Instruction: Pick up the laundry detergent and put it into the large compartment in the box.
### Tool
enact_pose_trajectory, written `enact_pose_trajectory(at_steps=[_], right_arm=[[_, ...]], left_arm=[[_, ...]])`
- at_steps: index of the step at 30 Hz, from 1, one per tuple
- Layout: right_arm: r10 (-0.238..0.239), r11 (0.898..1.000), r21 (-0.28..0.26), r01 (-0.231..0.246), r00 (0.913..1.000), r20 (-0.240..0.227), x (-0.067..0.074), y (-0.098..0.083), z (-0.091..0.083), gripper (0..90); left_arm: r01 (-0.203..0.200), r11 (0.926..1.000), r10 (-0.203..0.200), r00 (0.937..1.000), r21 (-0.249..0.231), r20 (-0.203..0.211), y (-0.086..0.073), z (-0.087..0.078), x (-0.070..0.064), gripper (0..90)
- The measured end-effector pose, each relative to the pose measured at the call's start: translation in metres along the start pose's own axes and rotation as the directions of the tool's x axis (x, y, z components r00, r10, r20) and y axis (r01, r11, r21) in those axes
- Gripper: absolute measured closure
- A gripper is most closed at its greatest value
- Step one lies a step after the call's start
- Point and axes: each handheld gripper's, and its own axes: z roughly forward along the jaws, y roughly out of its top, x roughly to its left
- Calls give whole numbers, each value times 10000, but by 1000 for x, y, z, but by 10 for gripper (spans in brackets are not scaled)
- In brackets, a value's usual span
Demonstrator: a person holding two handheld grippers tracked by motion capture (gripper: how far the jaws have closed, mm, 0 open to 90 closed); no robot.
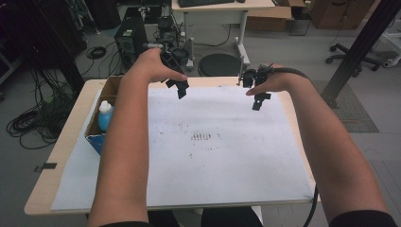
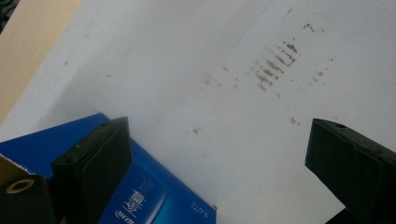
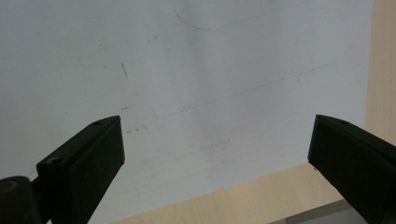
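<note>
My left gripper [image 1: 180,90] hangs above the far left part of the white sheet [image 1: 222,142], held in a hand. In its own view the left gripper [image 2: 217,154] is open with nothing between the jaws; below them lie the sheet [image 2: 196,70] and a corner of a blue box [image 2: 154,196]. My right gripper [image 1: 257,101] hovers over the sheet's far right part. In the right gripper view the gripper [image 3: 215,149] is open and empty over the white sheet [image 3: 187,70] near the table's edge [image 3: 224,200].
An open blue cardboard box [image 1: 97,135] stands at the table's left side with a blue bottle with a white cap [image 1: 105,116] in it. Brown smudges [image 1: 203,137] mark the sheet's middle. Beyond the wooden table [image 1: 66,142] are a stool, cables and a computer on the floor.
</note>
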Motion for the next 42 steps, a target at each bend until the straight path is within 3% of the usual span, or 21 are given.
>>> enact_pose_trajectory(at_steps=[42], right_arm=[[141,9998,122,-140,9999,-16,1,-3,-1,33]], left_arm=[[19,10000,-18,9999,-50,110,0,-1,-3,76]])
